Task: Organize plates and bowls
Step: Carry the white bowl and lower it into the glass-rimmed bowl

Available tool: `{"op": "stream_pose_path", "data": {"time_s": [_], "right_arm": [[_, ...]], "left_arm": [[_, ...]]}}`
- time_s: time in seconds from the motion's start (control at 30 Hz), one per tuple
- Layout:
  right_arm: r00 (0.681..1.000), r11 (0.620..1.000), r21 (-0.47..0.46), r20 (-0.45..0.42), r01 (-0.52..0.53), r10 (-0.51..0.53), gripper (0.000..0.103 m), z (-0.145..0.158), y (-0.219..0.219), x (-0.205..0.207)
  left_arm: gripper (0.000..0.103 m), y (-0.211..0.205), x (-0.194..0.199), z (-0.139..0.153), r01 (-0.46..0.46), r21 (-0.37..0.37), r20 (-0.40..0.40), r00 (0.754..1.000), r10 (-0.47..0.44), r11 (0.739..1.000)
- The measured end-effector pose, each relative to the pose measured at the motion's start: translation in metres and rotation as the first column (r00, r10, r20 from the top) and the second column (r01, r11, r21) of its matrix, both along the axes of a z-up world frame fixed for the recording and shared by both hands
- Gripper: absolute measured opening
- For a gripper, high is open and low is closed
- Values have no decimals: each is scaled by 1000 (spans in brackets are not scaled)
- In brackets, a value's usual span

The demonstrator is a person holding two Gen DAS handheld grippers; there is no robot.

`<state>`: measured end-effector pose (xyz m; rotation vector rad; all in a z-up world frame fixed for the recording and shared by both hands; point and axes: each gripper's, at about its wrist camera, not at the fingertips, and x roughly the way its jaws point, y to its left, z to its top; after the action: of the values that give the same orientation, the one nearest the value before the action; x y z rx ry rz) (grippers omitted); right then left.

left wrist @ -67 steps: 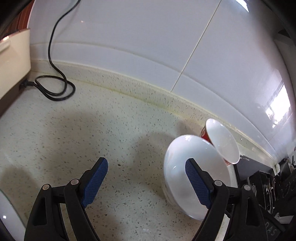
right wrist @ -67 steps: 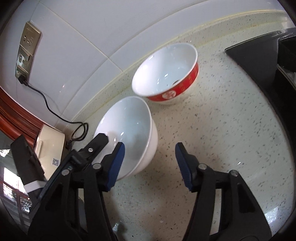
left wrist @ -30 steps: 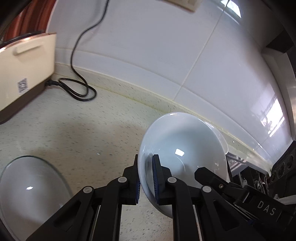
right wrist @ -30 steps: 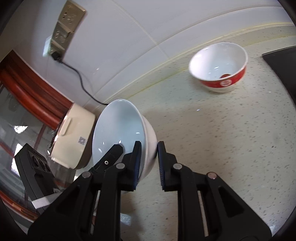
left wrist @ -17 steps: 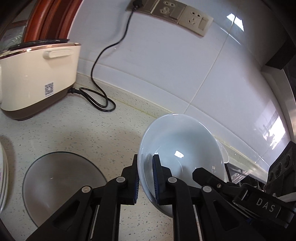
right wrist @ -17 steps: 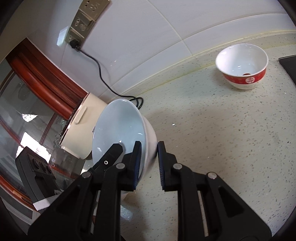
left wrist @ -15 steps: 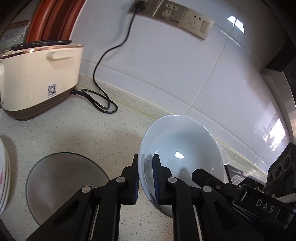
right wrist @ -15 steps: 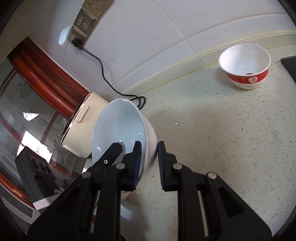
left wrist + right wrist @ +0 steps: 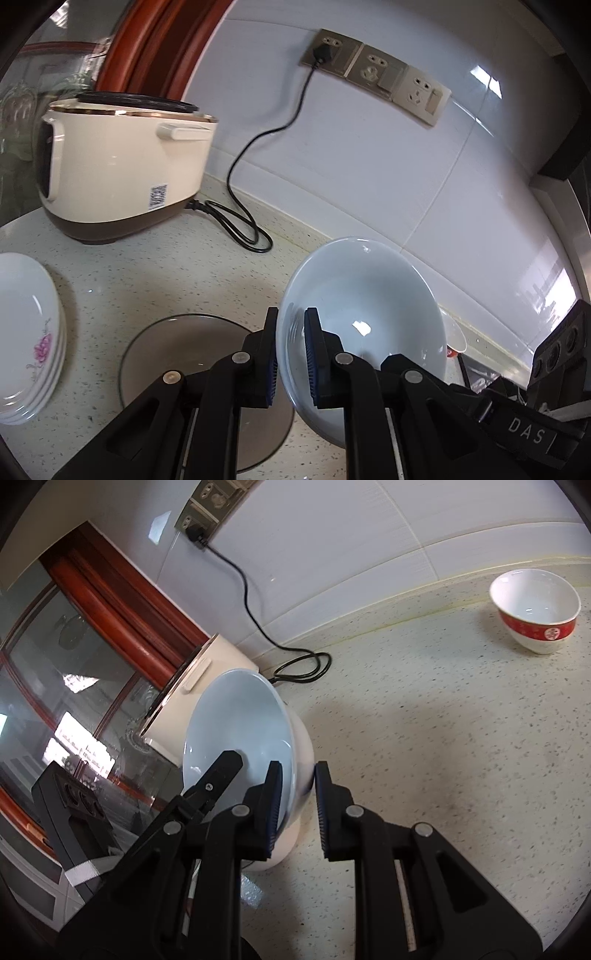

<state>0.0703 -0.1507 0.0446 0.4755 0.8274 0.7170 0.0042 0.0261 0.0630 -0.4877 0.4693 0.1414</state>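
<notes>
The white bowl (image 9: 364, 314) was held tilted above the speckled counter (image 9: 461, 775), its rim clamped on one side by the left gripper (image 9: 290, 356) and on the opposite side by the right gripper (image 9: 297, 808), one blue pad inside and one outside in each case. Below the bowl a grey glass plate (image 9: 177, 358) lay flat, with a stack of white plates (image 9: 27, 332) beyond it. Behind the bowl a cream cooker (image 9: 118, 166) stood, and well apart from it a red-banded bowl (image 9: 535, 611) rested near the wall.
</notes>
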Motion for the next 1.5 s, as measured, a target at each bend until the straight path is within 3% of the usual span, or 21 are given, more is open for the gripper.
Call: {"op": "stream_pose_path", "data": {"time_s": [0.33,0.43,0.83,1.5], "right_arm": [[998,998,-17,15,-63,63,21,-1,16,-10],[997,997,-26,10,-78,78,22,-5,22,-11],[993,993,-36,9,-114,114,22,-7,32,-14],[992,988,-96,27,-123,126,28,-13,39,-18]], "left_arm": [[12,16,-21,-6,-57,-24,30,998,57,998],[13,27,-22,-12,-66,-75,17,998,67,995],[15,34,-30,-12,-107,-96,37,993,111,990],[20,43,-20,-26,-154,-122,-68,987,147,980]]}}
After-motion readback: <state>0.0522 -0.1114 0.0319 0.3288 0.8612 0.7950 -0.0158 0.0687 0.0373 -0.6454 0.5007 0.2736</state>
